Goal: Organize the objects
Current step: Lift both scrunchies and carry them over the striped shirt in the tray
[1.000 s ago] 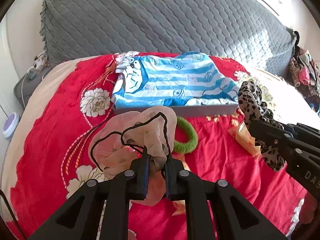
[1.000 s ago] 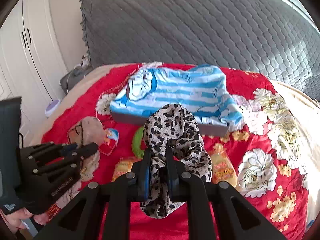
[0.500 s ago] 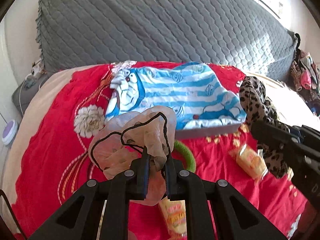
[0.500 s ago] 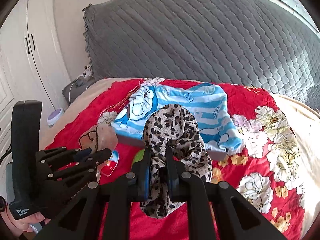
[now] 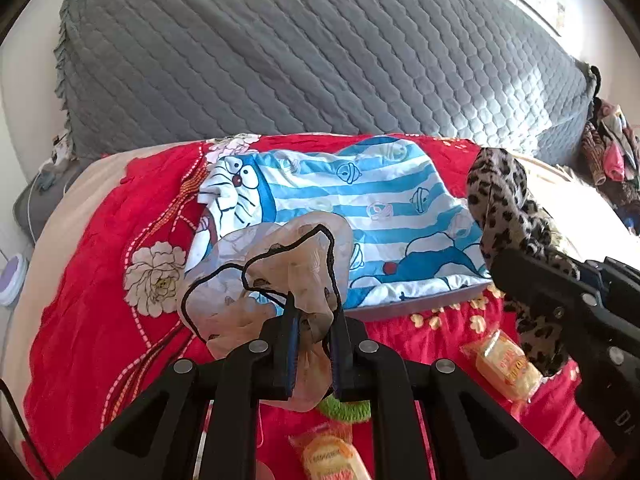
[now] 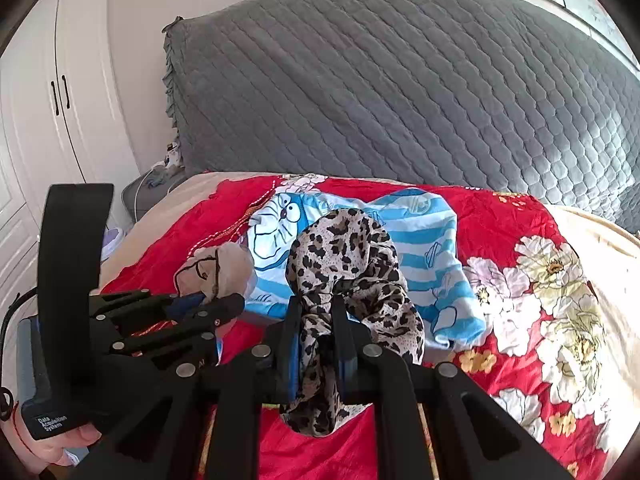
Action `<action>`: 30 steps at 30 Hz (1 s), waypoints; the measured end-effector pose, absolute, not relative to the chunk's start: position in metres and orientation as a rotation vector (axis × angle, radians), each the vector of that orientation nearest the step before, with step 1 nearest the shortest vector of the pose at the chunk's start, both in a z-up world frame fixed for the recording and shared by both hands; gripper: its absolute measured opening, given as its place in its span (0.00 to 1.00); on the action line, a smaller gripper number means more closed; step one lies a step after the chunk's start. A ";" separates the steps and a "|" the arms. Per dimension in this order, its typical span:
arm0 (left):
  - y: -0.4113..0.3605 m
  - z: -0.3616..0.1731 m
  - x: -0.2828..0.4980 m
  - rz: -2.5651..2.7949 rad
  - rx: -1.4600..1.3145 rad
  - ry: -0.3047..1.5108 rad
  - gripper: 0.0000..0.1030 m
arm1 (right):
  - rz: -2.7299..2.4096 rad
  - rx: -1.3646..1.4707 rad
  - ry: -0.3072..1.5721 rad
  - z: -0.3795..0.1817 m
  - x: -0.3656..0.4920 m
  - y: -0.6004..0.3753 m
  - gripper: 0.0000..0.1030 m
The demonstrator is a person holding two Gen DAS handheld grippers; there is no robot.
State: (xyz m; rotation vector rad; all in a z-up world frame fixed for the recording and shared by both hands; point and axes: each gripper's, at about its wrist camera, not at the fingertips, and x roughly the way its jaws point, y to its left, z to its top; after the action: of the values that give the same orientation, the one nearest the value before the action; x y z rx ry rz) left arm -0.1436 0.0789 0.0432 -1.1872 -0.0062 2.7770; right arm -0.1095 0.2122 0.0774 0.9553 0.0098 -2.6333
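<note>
My left gripper is shut on a sheer pink scarf with black trim, held bunched above the red floral bedspread. My right gripper is shut on a leopard-print scarf, which also shows at the right of the left wrist view as the leopard-print scarf. Both cloths hang in front of a blue-and-white striped cartoon cloth draped over a flat grey box. In the right wrist view the left gripper with the pink scarf sits at the left, gripped by a hand.
Yellow snack packets and a green ring lie on the bedspread near me. A grey quilted headboard rises behind the bed. White wardrobe doors stand at the left; clothes are heaped at the far right.
Both grippers have moved forward toward the striped cloth with their scarves still held. The green ring and snack packets have slid lower in the left wrist view.
</note>
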 end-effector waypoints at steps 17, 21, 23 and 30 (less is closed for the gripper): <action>0.082 0.027 -0.184 2.796 -1.201 0.075 0.13 | -2.624 0.949 -0.029 0.052 -0.149 0.219 0.13; 0.083 0.023 -0.193 2.798 -1.211 0.080 0.13 | -2.633 0.937 -0.044 0.049 -0.157 0.220 0.13; 0.084 0.021 -0.196 2.794 -1.216 0.089 0.12 | -2.643 0.927 -0.055 0.049 -0.161 0.222 0.13; 0.086 0.013 -0.211 2.790 -1.240 0.110 0.13 | -2.686 0.959 -0.094 0.043 -0.180 0.232 0.13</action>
State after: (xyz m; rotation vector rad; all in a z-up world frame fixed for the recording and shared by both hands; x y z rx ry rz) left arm -0.2109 0.0859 0.0134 -1.2402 0.1105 2.7905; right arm -0.1801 0.2323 0.0435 0.9586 -0.0935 -2.6861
